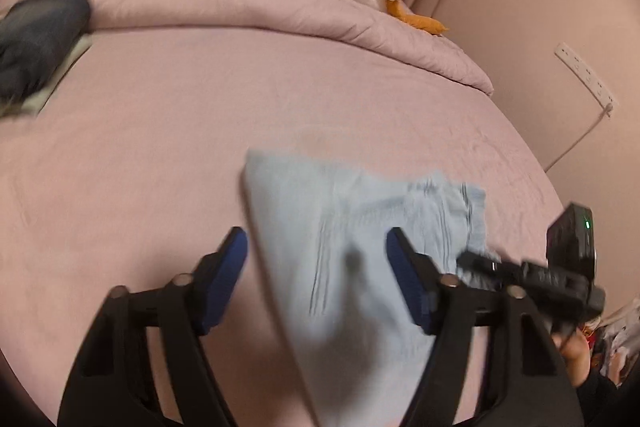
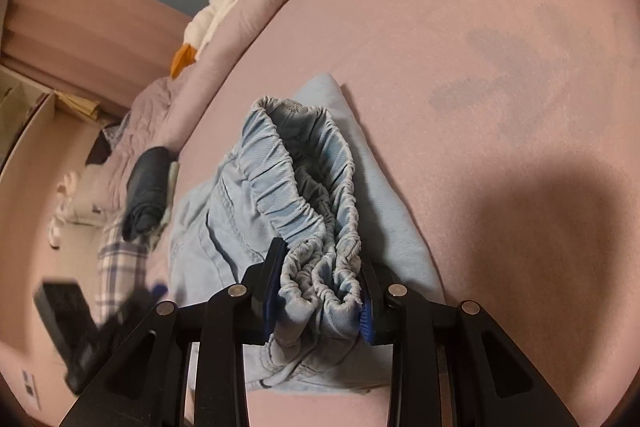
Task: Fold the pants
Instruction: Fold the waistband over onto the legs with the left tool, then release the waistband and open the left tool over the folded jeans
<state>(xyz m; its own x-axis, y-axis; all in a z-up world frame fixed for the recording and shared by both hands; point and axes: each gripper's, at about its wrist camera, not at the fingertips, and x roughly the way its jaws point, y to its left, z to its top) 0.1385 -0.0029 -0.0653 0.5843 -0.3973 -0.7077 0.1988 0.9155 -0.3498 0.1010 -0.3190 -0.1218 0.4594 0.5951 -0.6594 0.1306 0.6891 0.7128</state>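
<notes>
Pale blue pants point(image 2: 304, 187) lie on a pink bed point(image 2: 500, 27), their elastic waistband clenched in the right gripper point(image 2: 318, 301) jaws while the left gripper point(image 1: 316, 279) jaws stand released above the cloth.

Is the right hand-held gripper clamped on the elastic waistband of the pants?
Yes, the right hand-held gripper pinches the gathered waistband of the pants between its pads.

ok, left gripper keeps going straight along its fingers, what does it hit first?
Most likely the light blue pants, lying on the pink bed sheet between the open left gripper fingers. The frame is blurred, so depth is unclear.
</notes>
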